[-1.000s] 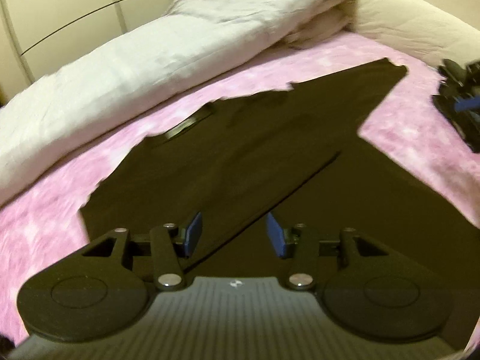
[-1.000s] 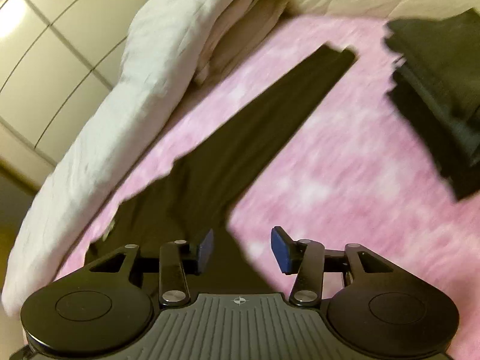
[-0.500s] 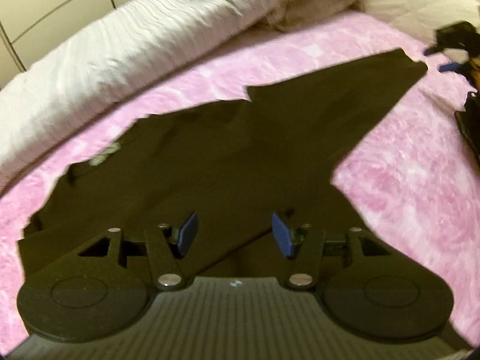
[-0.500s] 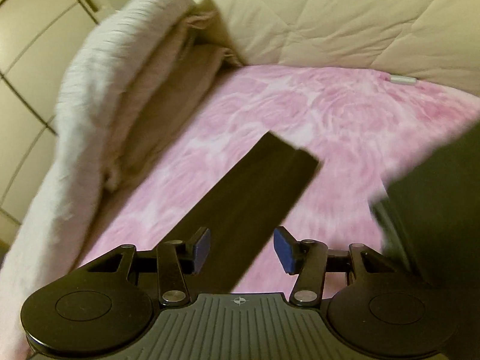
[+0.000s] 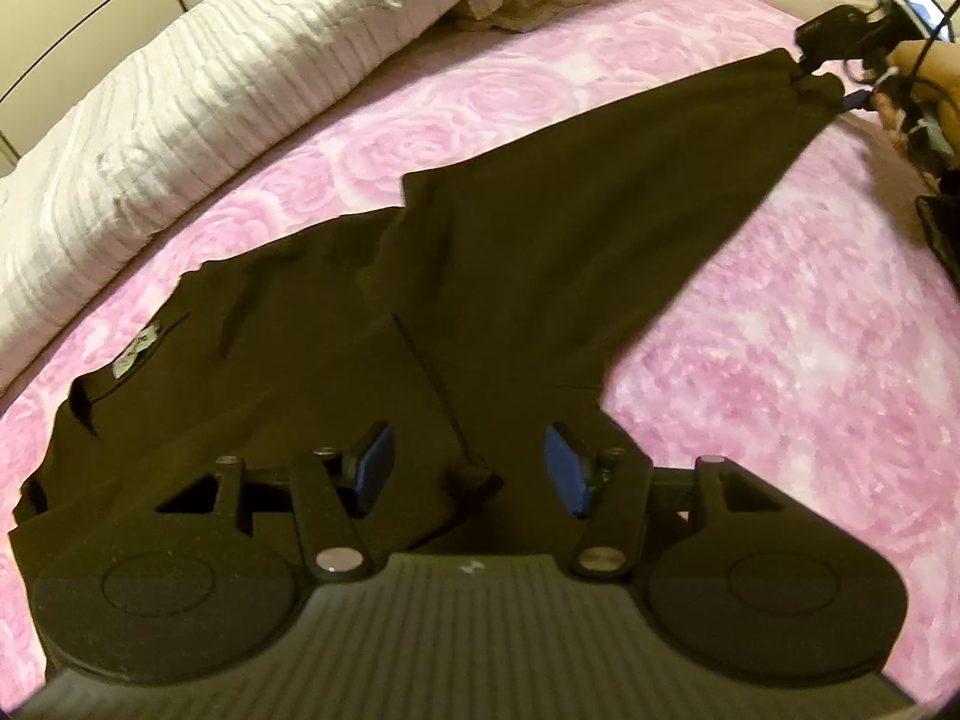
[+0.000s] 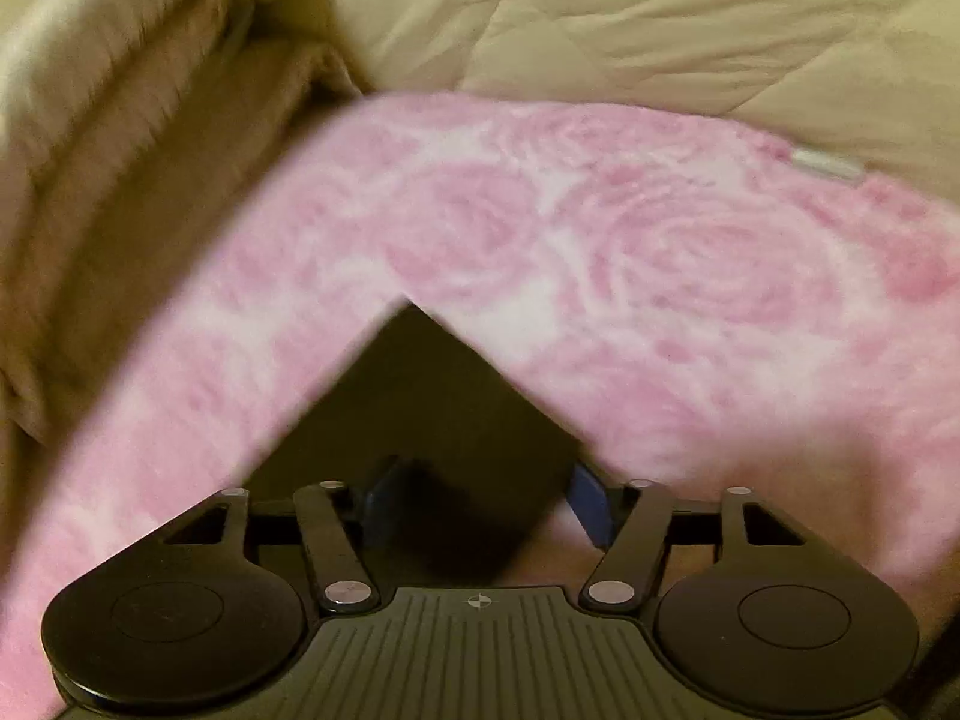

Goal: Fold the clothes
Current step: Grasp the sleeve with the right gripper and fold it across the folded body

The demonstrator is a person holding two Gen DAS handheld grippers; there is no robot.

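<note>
While spread flat over a pink rose-patterned blanket (image 5: 810,360), the black garment (image 5: 480,276) takes up the middle of the left wrist view. Items, left to right:

1. White ribbed quilt (image 5: 198,102), bunched along the blanket's far left edge; pale wardrobe panels show behind it.
2. Small grey label (image 5: 139,354) at the garment's left end, beside a dark slit.
3. Left gripper (image 5: 468,468), low over the garment's near edge. Its blue-padded fingers (image 5: 378,465) stand spread apart with nothing between them except cloth lying below. A thin dark cord (image 5: 432,384) runs down the fabric to a knot between the fingers.
4. Long tapering section of the garment, reaching up and right toward the far corner.
5. Right gripper (image 5: 840,69), at that far end, seen small and partly cut by the frame edge; a hand (image 5: 924,81) holds it.

Right wrist view, left to right: a beige folded cover (image 6: 120,180); the corner of the black garment (image 6: 420,396) pointing away, lying between the right gripper's (image 6: 480,498) fingers; a cream quilted duvet (image 6: 660,30) beyond the pink blanket (image 6: 660,276). These fingers are parted on either side of the corner, and whether the pads touch the cloth cannot be told through the blur.
</note>
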